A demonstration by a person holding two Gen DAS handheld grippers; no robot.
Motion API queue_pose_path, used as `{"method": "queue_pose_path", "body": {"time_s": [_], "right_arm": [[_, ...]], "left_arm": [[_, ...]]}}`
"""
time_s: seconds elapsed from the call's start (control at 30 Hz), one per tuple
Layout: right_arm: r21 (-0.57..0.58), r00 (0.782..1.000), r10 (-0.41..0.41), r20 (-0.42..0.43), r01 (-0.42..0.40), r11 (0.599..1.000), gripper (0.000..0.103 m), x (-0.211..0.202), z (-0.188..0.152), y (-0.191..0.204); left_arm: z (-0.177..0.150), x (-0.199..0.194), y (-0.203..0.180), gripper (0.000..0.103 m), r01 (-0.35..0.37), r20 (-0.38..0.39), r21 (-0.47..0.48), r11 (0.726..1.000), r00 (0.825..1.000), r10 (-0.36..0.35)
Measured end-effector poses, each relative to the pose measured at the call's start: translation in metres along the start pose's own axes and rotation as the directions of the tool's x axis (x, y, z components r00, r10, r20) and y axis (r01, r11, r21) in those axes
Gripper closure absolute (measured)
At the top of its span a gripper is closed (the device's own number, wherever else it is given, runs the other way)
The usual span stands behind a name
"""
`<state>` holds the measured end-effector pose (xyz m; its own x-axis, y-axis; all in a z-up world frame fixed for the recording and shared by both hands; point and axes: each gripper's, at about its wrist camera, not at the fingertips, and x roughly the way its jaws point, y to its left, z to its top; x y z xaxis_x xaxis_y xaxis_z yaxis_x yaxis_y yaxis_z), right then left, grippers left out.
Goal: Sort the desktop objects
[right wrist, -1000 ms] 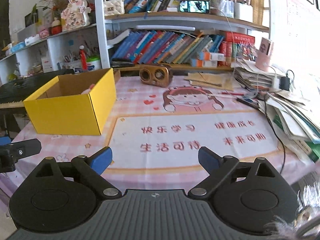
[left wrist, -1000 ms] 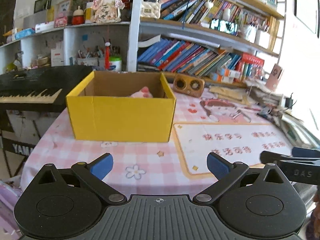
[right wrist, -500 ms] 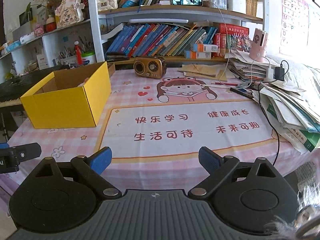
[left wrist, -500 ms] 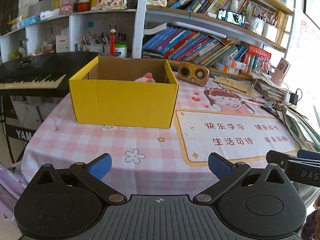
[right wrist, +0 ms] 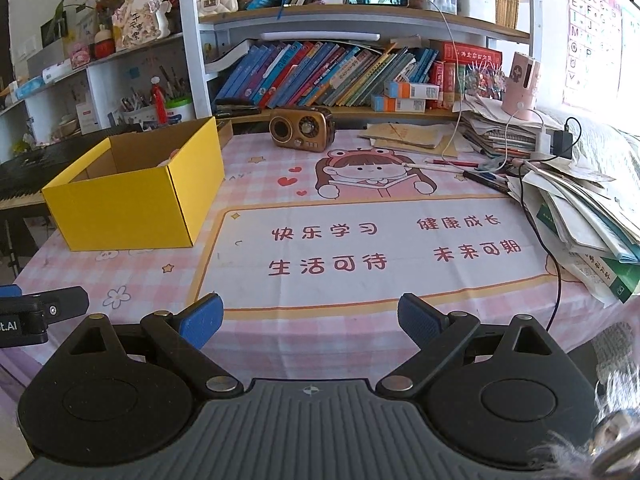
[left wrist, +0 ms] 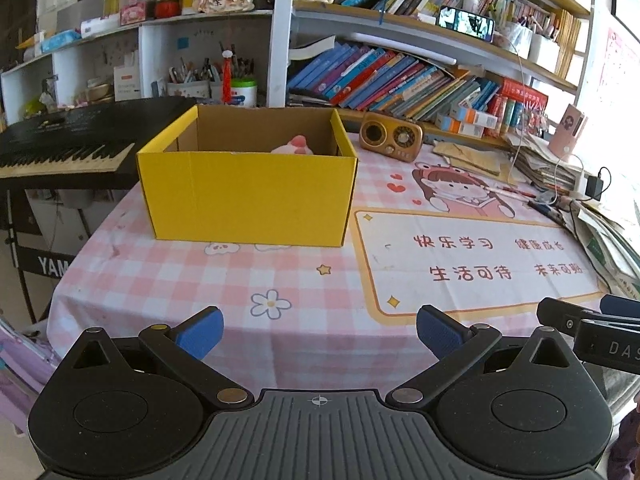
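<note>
A yellow cardboard box (left wrist: pixel 248 196) (right wrist: pixel 132 204) stands open on the left part of the pink checked tablecloth (left wrist: pixel 192 280). A pink plush toy (left wrist: pixel 294 146) lies inside it, mostly hidden by the front wall. My left gripper (left wrist: pixel 318 334) hovers at the table's near edge, open, with nothing between its blue pads. My right gripper (right wrist: pixel 310 320) hangs open and empty over the near edge too, to the right of the left one. A brown retro radio (left wrist: pixel 390 137) (right wrist: pixel 301 133) sits behind the box near the shelf.
Bookshelves (right wrist: pixel 344 76) line the back. A heap of books, papers and cables (right wrist: pixel 568 208) crowds the table's right side. Pens (right wrist: pixel 484 180) lie beside the heap. A black keyboard (left wrist: pixel 68 140) stands left of the table. The printed mat (right wrist: pixel 372 248) covers the middle.
Both views have pulled back and tilted up a little: the box and table look smaller and farther, and more shelf shows. Both grippers stayed open.
</note>
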<state>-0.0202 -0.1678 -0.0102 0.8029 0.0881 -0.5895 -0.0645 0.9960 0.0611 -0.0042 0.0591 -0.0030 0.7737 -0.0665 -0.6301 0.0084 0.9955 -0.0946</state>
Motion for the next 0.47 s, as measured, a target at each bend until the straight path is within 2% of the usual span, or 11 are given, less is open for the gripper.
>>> {"method": "queue_pose_path", "body": {"time_s": [0.47], "right_arm": [[0.002,1.000,0.013,-0.006,-0.013,1.000,0.008,0.0002,-0.0020,-0.0009]], "left_arm": [[-0.0003,0.0016,-0.0019,0.000,0.049,-0.019,-0.002,0.999,0.999,-0.049]]}}
